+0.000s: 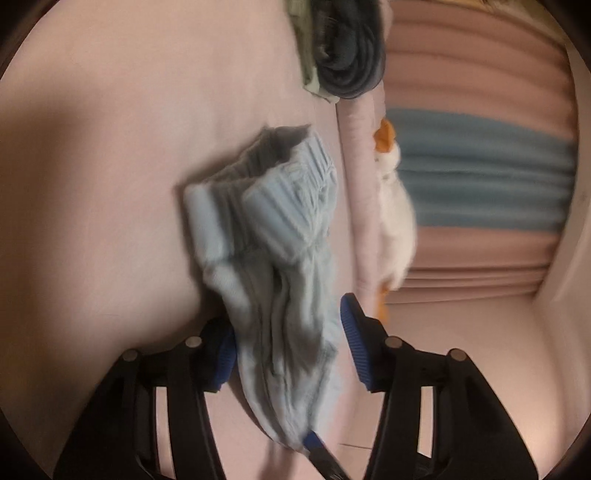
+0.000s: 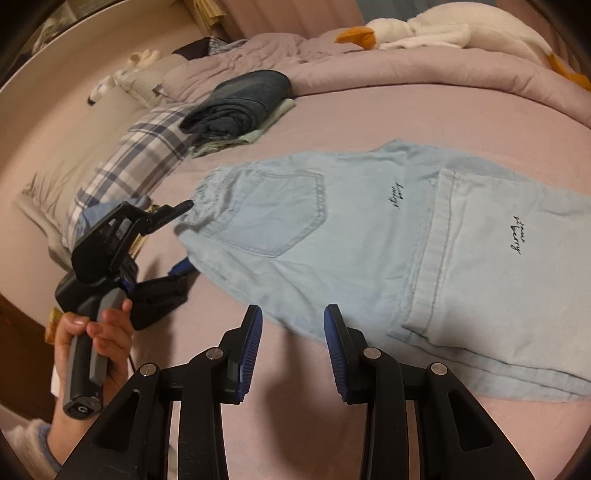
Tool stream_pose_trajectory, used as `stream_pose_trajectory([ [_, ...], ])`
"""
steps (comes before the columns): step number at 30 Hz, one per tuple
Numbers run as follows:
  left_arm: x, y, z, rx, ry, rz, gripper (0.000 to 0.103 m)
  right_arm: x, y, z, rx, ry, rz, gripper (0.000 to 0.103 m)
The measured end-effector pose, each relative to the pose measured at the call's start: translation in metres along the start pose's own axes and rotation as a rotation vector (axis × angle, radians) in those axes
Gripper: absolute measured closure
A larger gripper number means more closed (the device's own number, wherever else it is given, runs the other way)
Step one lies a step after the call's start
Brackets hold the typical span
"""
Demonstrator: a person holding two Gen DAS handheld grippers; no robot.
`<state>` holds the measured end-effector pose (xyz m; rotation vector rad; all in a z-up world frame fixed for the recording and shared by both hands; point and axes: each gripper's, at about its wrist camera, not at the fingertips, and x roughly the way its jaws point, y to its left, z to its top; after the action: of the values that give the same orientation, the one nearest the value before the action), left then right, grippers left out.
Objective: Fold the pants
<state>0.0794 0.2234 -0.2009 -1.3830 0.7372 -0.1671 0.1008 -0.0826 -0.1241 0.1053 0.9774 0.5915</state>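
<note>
Light blue denim pants (image 2: 369, 236) lie on the pink bed sheet (image 2: 369, 118), back pocket up, with a leg folded over at the right. My left gripper (image 1: 288, 332) is open, its blue pads on either side of the bunched waistband edge (image 1: 273, 258); it also shows in the right wrist view (image 2: 181, 243) at the pants' left edge. My right gripper (image 2: 293, 343) is open and empty, just in front of the pants' near edge.
A stack of folded dark jeans (image 2: 240, 99) and pale clothes lies beyond the pants. A plaid pillow (image 2: 129, 162) is at the left. A rumpled pink duvet (image 2: 369, 66) and a white plush goose (image 2: 424, 29) lie at the far side.
</note>
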Motion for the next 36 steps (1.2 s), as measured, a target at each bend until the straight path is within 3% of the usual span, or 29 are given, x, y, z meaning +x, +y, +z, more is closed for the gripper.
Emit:
stream_pose_trajectory([
  [2,-0.002,0.0,0.004,-0.005,-0.07,0.014,0.052,0.0,-0.002,0.001,0.017,-0.006,-0.004,0.068],
  [4,-0.01,0.008,0.008,-0.049,-0.148,-0.025,0.053,-0.004,-0.002,0.003,0.007,-0.022,-0.028,0.068],
  [5,-0.009,0.011,0.008,-0.054,-0.135,-0.034,0.055,-0.008,-0.003,0.004,-0.001,-0.035,-0.041,0.068],
  [6,-0.005,0.009,0.008,-0.011,-0.103,-0.014,0.065,-0.012,-0.005,0.006,-0.005,-0.047,-0.052,0.068],
  [8,0.005,0.002,0.004,0.118,-0.035,0.069,0.071,-0.014,-0.013,0.013,0.0,-0.053,-0.086,0.068],
  [13,-0.003,0.021,0.014,0.042,0.015,-0.012,0.083,0.004,-0.026,0.038,0.033,-0.048,-0.14,0.068],
  [16,-0.011,0.012,0.011,0.124,0.009,0.009,0.088,0.018,-0.03,0.054,0.043,-0.036,-0.172,0.068],
  [21,-0.021,-0.027,-0.003,0.275,-0.036,-0.004,0.088,0.044,-0.042,0.079,0.068,-0.015,-0.221,0.068],
  [24,-0.02,-0.049,-0.011,0.387,-0.06,0.017,0.088,0.065,-0.052,0.081,0.084,0.042,-0.245,0.08],
  [29,-0.016,-0.06,-0.012,0.406,-0.058,0.037,0.088,0.074,-0.038,0.089,0.0,0.089,-0.327,0.083],
  [34,-0.019,-0.068,-0.016,0.443,-0.056,0.068,0.088,0.038,-0.021,0.062,0.024,0.087,-0.229,0.083],
  [36,-0.013,-0.072,-0.02,0.451,-0.044,0.087,0.088,0.042,-0.011,0.034,-0.004,0.153,-0.211,0.083],
])
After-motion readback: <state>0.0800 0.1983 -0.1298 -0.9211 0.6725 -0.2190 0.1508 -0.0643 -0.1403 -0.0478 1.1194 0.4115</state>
